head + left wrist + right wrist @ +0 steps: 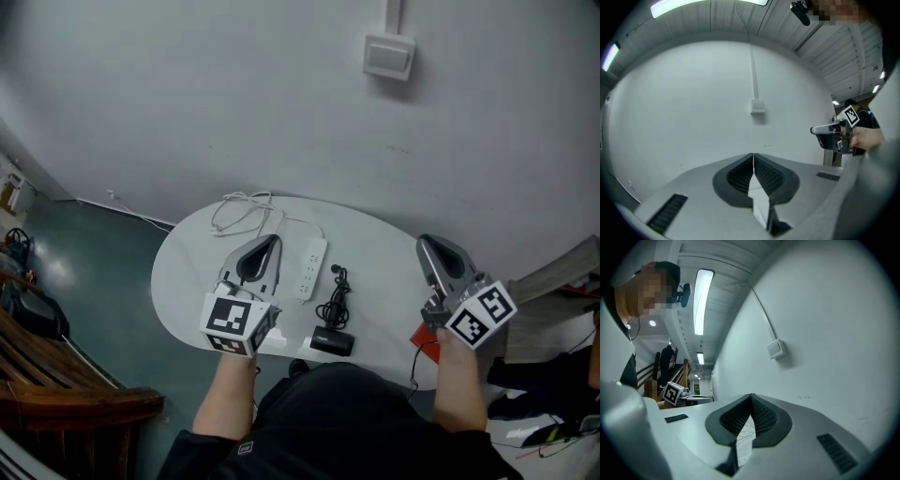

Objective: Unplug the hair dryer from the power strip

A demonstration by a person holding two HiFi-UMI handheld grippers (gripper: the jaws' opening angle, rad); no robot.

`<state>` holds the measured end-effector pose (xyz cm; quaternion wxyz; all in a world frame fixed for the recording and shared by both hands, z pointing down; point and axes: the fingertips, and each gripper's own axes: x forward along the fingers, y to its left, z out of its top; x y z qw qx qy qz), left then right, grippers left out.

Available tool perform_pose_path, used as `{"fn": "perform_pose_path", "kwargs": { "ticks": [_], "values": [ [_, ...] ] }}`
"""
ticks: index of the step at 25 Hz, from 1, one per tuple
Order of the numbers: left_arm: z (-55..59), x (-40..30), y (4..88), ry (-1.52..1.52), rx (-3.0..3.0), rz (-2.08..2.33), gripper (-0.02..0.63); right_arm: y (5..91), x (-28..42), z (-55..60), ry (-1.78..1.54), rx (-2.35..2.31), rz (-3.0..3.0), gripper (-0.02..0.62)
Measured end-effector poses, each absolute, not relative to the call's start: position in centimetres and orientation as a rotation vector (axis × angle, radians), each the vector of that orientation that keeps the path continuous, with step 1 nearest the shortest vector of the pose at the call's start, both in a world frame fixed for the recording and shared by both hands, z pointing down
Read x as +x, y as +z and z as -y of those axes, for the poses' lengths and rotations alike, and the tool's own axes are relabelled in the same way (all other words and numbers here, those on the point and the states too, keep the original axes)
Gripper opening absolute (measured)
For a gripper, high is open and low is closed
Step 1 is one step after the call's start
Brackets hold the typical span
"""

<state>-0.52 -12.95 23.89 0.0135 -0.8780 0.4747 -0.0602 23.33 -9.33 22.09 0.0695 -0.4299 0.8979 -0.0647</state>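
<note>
hair dryer (332, 343): a small black body, taken to be the dryer, lying at the near edge of the white oval table (384, 272), close to the person's front. its black cord (336, 302) lies bunched in a loose bundle between the dryer and the power strip (312, 267). the cord's far end reaches just beside the strip's right flank. whether the plug sits in a socket or lies free beside it is too small to tell.

the strip lies lengthwise, running away from the person, and its own white cord (246, 212) loops at the table's far-left part.

step in hand, as a judgement: the scene fits either a plug seated and waiting to be pulled, or a plug already out and lying beside the strip. the pictures settle no further move.

left gripper (269, 244): clenched on nothing, pads meeting with only a slit between, held level just left of the strip. right gripper (427, 246): likewise clenched and empty, level, over the table's right part, well apart from strip and dryer.

edges and room: the dryer is near the table's front rim, so a drag on the cord could tip it off. bare tabletop lies between the strip and the right gripper. a plain wall with a wall box (389, 54) closes the far side.
</note>
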Motion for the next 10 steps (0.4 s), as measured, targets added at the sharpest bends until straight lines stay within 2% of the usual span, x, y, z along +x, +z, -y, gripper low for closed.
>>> {"fn": "perform_pose_path", "kwargs": {
  "ticks": [10],
  "values": [
    [11.90,0.03,23.90,-0.216,-2.739,-1.458,0.014,22.37,22.92,8.78,-0.215,-1.270,-2.721,0.034]
  ]
}}
